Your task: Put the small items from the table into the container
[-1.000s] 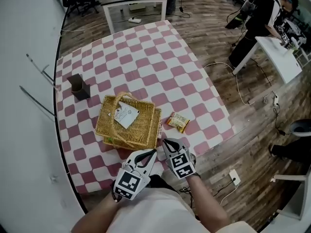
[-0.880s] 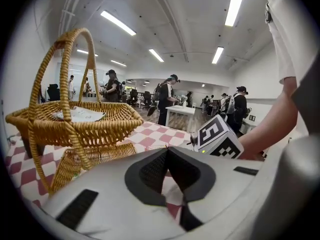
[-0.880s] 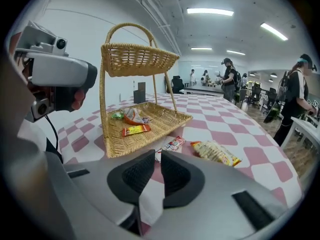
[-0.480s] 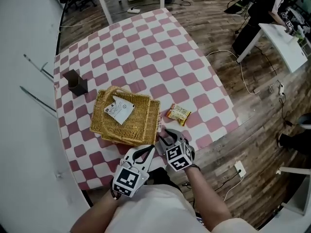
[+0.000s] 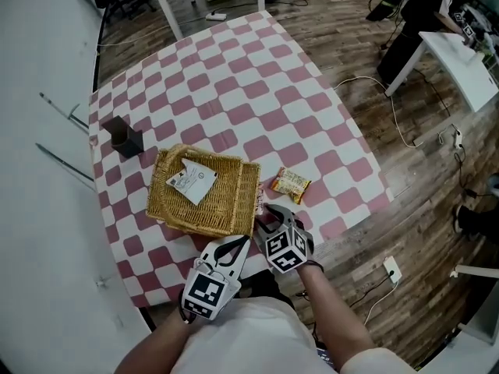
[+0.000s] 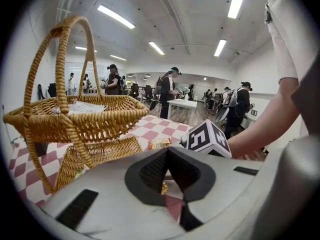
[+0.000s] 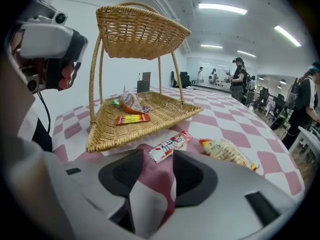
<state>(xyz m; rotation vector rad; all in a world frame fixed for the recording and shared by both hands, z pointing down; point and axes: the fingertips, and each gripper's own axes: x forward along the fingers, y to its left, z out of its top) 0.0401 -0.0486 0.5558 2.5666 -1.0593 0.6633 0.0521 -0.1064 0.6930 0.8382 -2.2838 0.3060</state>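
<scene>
A two-tier wicker basket (image 5: 204,192) stands near the table's front edge, with a white card (image 5: 192,182) on its upper tray. Its lower tray (image 7: 150,115) holds an orange packet (image 7: 131,119) and another wrapper. A red-and-white candy bar (image 7: 170,146) lies on the cloth to the right of the basket, just ahead of my right gripper (image 7: 153,170). That gripper's jaws are opening, with only cloth between them. A yellow snack packet (image 5: 290,184) lies further right. My left gripper (image 5: 236,246) hovers shut and empty in front of the basket (image 6: 75,119).
A black holder (image 5: 125,136) stands at the table's left side. The checked tablecloth (image 5: 257,92) stretches away behind the basket. The table's front edge (image 5: 327,236) runs just under both grippers. People and white desks are far off in the room.
My right gripper's jaws have gone from shut to apart, and it has sunk a little toward the candy bar. The left gripper has kept its place.
</scene>
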